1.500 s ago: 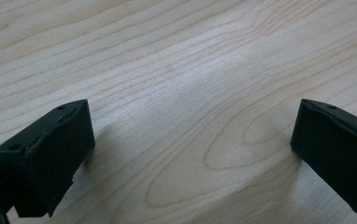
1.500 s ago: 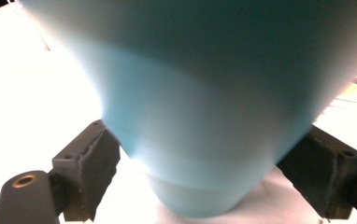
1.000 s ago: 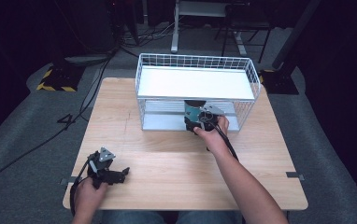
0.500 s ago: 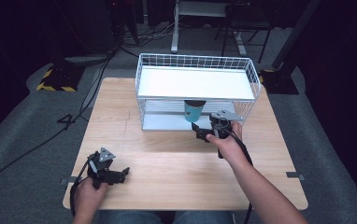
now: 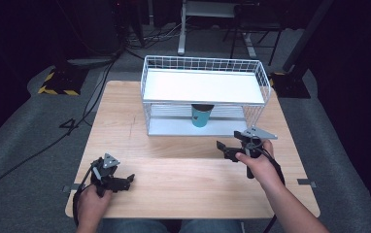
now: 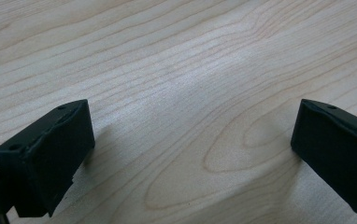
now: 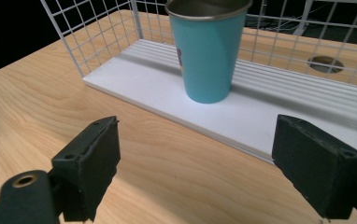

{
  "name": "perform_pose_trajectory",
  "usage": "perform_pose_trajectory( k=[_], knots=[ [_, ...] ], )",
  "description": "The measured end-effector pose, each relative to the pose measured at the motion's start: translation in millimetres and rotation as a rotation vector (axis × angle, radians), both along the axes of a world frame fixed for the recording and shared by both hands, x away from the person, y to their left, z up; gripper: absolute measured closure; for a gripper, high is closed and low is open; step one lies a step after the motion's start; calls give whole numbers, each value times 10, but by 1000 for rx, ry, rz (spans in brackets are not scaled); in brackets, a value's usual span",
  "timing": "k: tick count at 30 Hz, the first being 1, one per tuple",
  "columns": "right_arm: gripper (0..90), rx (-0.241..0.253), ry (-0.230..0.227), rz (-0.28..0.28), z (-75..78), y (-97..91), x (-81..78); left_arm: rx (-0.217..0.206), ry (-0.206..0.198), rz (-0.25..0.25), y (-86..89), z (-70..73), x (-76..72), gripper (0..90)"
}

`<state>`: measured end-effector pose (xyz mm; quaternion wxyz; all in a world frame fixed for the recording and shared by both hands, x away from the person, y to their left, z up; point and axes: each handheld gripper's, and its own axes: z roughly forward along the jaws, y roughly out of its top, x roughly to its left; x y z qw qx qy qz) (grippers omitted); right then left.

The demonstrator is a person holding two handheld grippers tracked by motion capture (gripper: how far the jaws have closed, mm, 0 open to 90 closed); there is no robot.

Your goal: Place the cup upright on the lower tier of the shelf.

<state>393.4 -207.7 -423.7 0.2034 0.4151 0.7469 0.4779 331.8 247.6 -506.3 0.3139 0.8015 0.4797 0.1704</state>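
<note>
At the near left of the wooden surface [image 5: 183,179], a person's left hand [image 5: 92,201] held the left gripper [image 5: 125,180] low, its black fingers [image 6: 46,158] spread wide over bare wood. Farther back, a teal cup [image 5: 201,115] with a dark metal rim stood upright on the lower shelf of a white wire rack [image 5: 204,94]. To the right, the right hand [image 5: 260,165] held the right gripper [image 5: 225,149] just before the rack, fingers [image 7: 90,163] apart, gripping nothing, pointed toward the cup.
</note>
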Motion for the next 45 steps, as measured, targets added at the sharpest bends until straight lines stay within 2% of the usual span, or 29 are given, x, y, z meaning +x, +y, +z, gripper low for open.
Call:
perform_pose_trajectory(
  k=[5, 7, 13, 14, 15, 19, 22, 25, 27, 28, 29, 31, 32, 33, 34, 35, 45],
  knots=[
    [158, -1, -7, 0, -18, -156, -98, -1, 0, 0, -1, 0, 0, 0],
    [158, -15, -14, -2, -29, -227, -152, -1, 0, 0, 0, 0, 0, 0],
    [160, -28, -1, -1, -39, -409, -323, 0, 0, 0, 0, 0, 0, 0],
    [161, -50, 2, 3, -47, -467, -372, -1, 0, 0, -1, 0, 0, 0],
    [161, -50, 2, 3, -47, -467, -372, -1, 0, 0, -1, 0, 0, 0],
    [162, -66, 2, -12, -78, -579, -454, -1, 0, 0, -1, 0, 0, 0],
    [181, -81, 8, -49, -115, -702, -520, -1, 0, 0, -1, 0, 0, 0],
    [198, -78, 16, -61, -134, -765, -541, -1, 1, 1, -1, 0, 0, 0],
    [230, -67, 27, -63, -155, -823, -564, -1, 0, 0, 0, 1, 0, 0],
    [287, -54, 47, -37, -184, -878, -584, -1, 0, 0, 0, 0, 0, 0],
    [287, -54, 47, -37, -184, -878, -584, -1, 0, 0, 0, 0, 0, 0],
    [271, -43, 73, 7, -235, -931, -603, -1, 1, 0, 0, 1, 0, 0],
    [278, -42, 83, -15, -323, -975, -618, 0, 1, 0, 0, 1, 0, 0],
    [278, -42, 83, -15, -323, -975, -618, 0, 1, 0, 0, 1, 1, 0],
    [254, -62, 118, 2, -399, -1017, -615, -1, 1, 1, -1, 1, 0, 0],
    [255, -60, 127, -7, -431, -1044, -618, -1, 1, 1, -1, 1, 0, 0],
    [236, -112, 193, -39, -730, -1182, -590, 0, 0, 0, 0, 1, 1, 0]
  ],
)
